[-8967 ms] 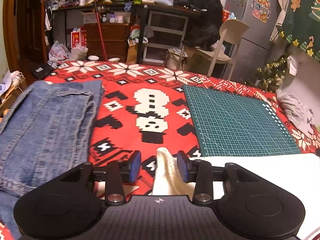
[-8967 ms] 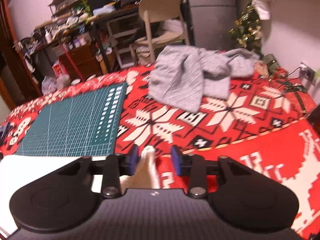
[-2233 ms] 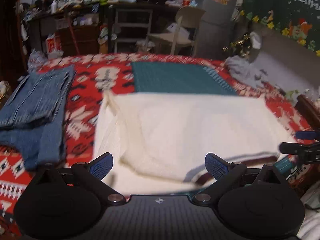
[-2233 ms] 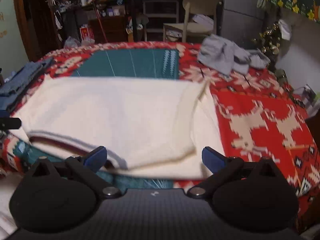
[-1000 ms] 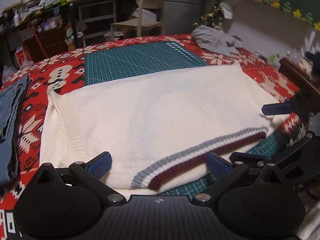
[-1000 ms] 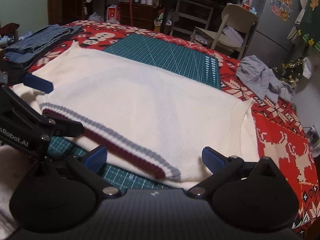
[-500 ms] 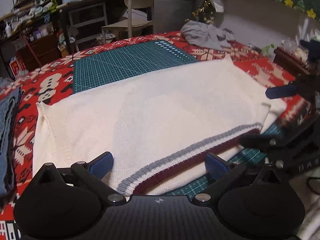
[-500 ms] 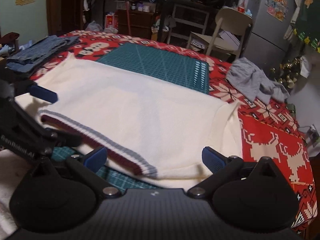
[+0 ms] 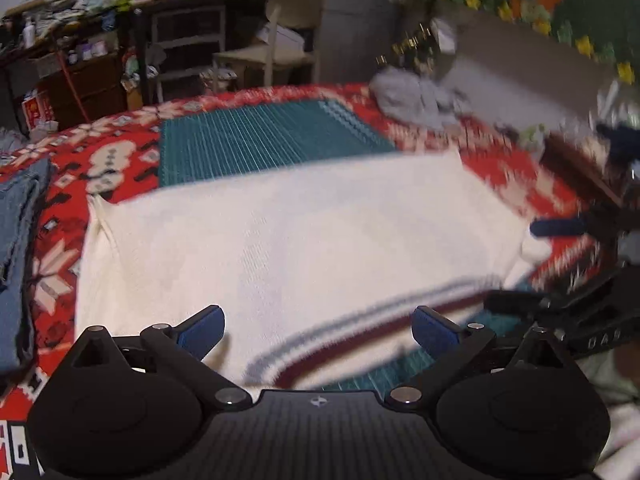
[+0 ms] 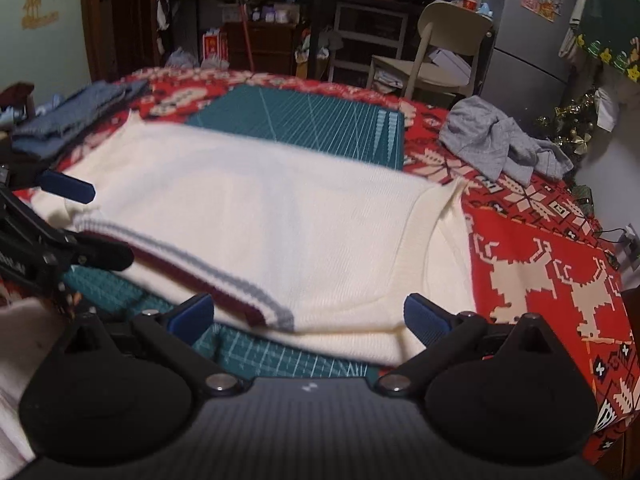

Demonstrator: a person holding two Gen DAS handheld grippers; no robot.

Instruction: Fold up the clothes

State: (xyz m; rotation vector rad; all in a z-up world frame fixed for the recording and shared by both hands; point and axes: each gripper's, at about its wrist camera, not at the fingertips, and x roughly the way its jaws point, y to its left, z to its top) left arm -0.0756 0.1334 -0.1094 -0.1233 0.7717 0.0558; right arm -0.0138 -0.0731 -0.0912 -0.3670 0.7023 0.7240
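Note:
A cream knit sweater (image 9: 288, 244) (image 10: 256, 216) lies folded flat across the table, its grey and maroon striped hem (image 10: 224, 284) facing me. My left gripper (image 9: 318, 330) hovers open over the near left part of the sweater, holding nothing. My right gripper (image 10: 306, 314) hangs open above the near right edge, also holding nothing. Each gripper shows in the other's view: the right one (image 9: 560, 264) at the sweater's right corner, the left one (image 10: 72, 220) at its left corner.
A red patterned tablecloth (image 10: 536, 264) covers the table, with a green cutting mat (image 10: 316, 120) behind the sweater and another (image 10: 256, 352) under its near edge. Folded jeans (image 9: 16, 232) lie at the left. A crumpled grey garment (image 10: 496, 144) sits at the back right. A chair (image 10: 436, 56) stands beyond.
Both grippers let go of the sweater after pulling it toward me and laying it flat. In the last second the left view has swung slightly, now blurred; the sweater lies still.

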